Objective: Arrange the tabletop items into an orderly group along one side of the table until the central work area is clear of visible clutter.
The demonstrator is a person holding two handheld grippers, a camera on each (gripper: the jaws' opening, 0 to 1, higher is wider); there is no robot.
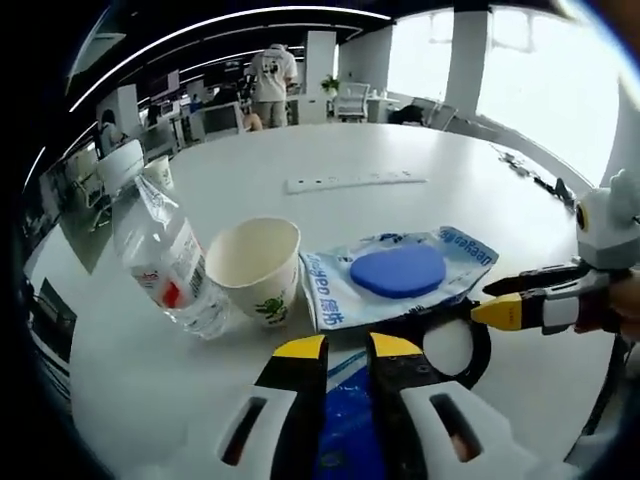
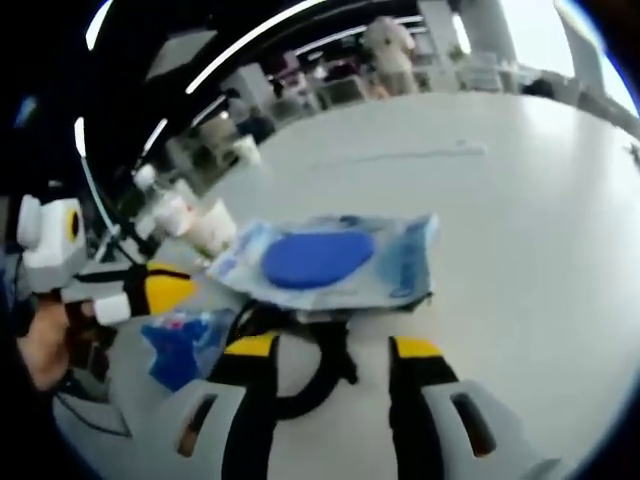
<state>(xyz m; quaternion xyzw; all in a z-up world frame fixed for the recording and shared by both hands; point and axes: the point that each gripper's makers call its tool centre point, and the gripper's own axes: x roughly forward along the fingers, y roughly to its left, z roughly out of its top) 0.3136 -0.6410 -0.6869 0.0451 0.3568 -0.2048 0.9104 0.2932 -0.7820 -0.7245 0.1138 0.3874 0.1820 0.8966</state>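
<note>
Near the desk (image 1: 330,160) centre, our left tongs (image 1: 347,347) gripped a blue packet (image 1: 345,420); the wet-wipes pack (image 2: 325,258) lay crosswise just beyond our open, empty right tongs (image 2: 332,347).

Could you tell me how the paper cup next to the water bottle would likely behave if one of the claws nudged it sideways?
The paper cup stands upright and looks empty, so it is probably light and would likely slide or tip rather than resist. Its thin wall may well dent under a firm pinch. It sits close against the plastic bottle, so a push that way would probably shove or roll the bottle too.
</note>
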